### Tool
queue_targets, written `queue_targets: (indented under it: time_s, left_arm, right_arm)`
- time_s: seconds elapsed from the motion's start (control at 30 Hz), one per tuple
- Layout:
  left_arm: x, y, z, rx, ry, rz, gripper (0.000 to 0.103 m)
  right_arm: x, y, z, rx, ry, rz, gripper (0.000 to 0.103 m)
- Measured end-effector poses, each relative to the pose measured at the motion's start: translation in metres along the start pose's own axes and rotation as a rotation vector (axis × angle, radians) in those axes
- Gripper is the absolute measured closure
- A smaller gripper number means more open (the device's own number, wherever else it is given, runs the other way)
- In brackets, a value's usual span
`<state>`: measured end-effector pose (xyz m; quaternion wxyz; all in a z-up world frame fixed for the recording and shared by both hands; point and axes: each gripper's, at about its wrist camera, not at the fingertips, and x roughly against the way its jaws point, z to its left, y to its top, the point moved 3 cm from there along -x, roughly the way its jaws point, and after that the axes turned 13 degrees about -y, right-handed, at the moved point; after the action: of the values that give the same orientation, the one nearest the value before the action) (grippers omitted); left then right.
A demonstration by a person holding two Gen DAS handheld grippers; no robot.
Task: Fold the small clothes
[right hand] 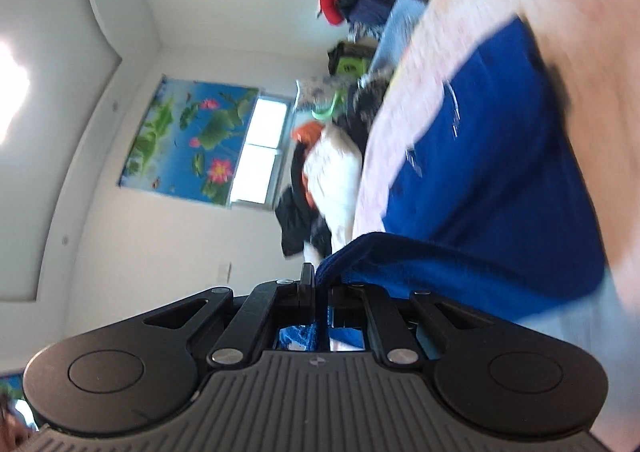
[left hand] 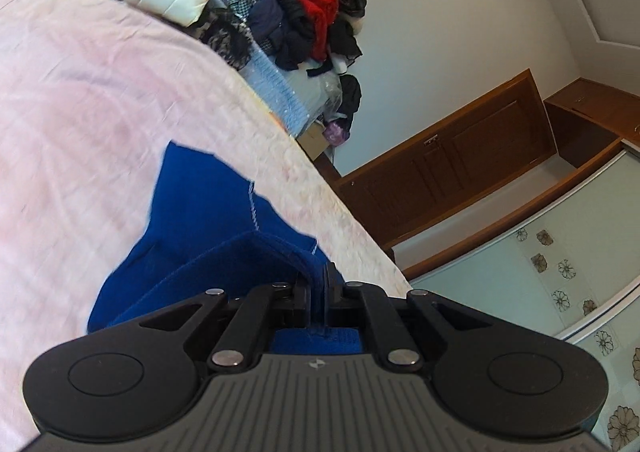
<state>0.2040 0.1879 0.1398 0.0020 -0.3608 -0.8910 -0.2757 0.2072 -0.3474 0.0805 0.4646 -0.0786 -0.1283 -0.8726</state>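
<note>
Judging by both grips, a fold is under way: the blue garment (left hand: pixel 208 211) is pinched at its near edge, lifted off the pink bed (left hand: pixel 80 91), by the left hand-held gripper (left hand: pixel 318 292) and the right hand-held gripper (right hand: pixel 320 292), so that edge should be carried across and laid flat.

White walls (left hand: pixel 460 31) enclose a bed with a pale pink cover (left hand: pixel 100 91). Piled clothes (left hand: pixel 304 11) sit beside it. A brown wooden door (left hand: pixel 452 163) stands near floral-patterned wardrobe panels (left hand: pixel 560 264). A lotus poster (right hand: pixel 188 139) hangs beside a bright window (right hand: pixel 260 155).
</note>
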Motion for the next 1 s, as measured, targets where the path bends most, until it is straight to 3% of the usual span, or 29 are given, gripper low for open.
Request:
queue_targets:
  time_s: [0.2,0.33,0.37,0.4,0.43,0.5,0.53,0.57,0.6,0.63,0.7,0.77,0.8,0.9,0.93,1.0]
  left_arm:
    - [-0.127,0.061,0.05,0.013,0.13,0.044,0.098]
    - [-0.189,0.076,0.093,0.048,0.21,0.08,0.098]
    - [-0.198,0.077,0.102,0.067,0.235,0.083,0.097]
    - [-0.203,0.078,0.11,0.096,0.262,0.081,0.096]
    - [-0.206,0.079,0.118,0.124,0.271,0.086,0.094]
    - [-0.206,0.082,0.124,0.144,0.244,0.099,0.092]
    - [-0.202,0.084,0.121,0.14,0.223,0.098,0.083]
    - [-0.195,0.088,0.117,0.133,0.203,0.081,0.06]
    - [-0.189,0.092,0.111,0.122,0.189,0.053,0.043]
    - [-0.182,0.097,0.103,0.087,0.185,0.011,0.021]
    - [-0.168,0.106,0.075,-0.068,0.219,-0.074,0.018]
    - [-0.173,0.105,0.049,-0.252,0.268,-0.063,0.019]
    - [-0.182,0.098,0.042,-0.338,0.339,-0.043,0.019]
    - [-0.23,0.062,0.042,-0.647,0.647,0.101,0.023]
    - [-0.243,0.049,0.048,-0.73,0.696,0.155,0.032]
    - [-0.263,0.035,0.065,-0.79,0.749,0.242,0.034]
  right_arm:
    - [-0.091,0.105,-0.033,-0.082,-0.103,-0.053,0.092]
    - [-0.14,0.144,-0.092,-0.23,-0.204,-0.069,0.089]
    - [-0.147,0.151,-0.105,-0.27,-0.22,-0.07,0.086]
    - [-0.153,0.153,-0.118,-0.316,-0.25,-0.082,0.073]
    - [-0.154,0.149,-0.131,-0.366,-0.276,-0.096,0.067]
    - [-0.153,0.149,-0.139,-0.396,-0.229,-0.122,0.055]
    - [-0.15,0.15,-0.137,-0.385,-0.213,-0.14,0.051]
    - [-0.145,0.151,-0.132,-0.356,-0.203,-0.163,0.047]
    - [-0.139,0.152,-0.123,-0.308,-0.219,-0.201,0.046]
    - [-0.133,0.153,-0.114,-0.255,-0.23,-0.239,0.045]
    - [-0.132,0.158,-0.091,-0.139,-0.245,-0.251,0.044]
    - [-0.146,0.16,-0.067,0.006,-0.312,-0.198,0.044]
    - [-0.157,0.16,-0.055,0.104,-0.38,-0.179,0.045]
    - [-0.198,0.155,-0.029,0.458,-0.692,-0.147,0.044]
    - [-0.21,0.153,-0.029,0.528,-0.755,-0.128,0.045]
    - [-0.22,0.145,-0.035,0.649,-0.862,-0.098,0.045]
